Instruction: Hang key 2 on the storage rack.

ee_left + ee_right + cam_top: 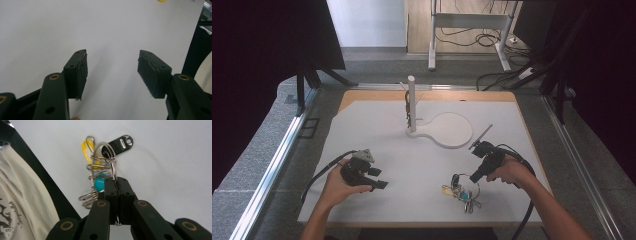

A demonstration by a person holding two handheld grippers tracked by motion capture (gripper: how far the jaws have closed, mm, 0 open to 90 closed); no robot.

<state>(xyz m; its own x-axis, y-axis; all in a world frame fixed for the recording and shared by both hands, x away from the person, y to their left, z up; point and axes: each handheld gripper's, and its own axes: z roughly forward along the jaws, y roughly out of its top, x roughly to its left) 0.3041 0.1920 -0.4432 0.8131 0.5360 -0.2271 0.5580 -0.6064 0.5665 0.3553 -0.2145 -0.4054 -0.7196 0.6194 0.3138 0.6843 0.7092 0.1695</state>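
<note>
A bunch of metal rings (462, 191) with a black tag, a yellow clip and a turquoise bead lies at the front right of the white mat (422, 165). My right gripper (474, 177) is shut on the bunch's large ring (111, 157), which rises from between the pressed jaws (116, 180); the rest of the bunch hangs against the mat. Near the front left, my left gripper (379, 184) stays low over bare mat, open, with nothing between its pads (112, 67). A white stand (411, 102) with a tall post and round base is at the mat's far middle.
The mat's front edge (422, 222) runs just behind both hands. A thin grey rod (481, 136) juts out beyond the right gripper. Metal rails (272, 170) run along both sides of the table. In the right gripper view, the person's white shirt (22, 195) is at the left.
</note>
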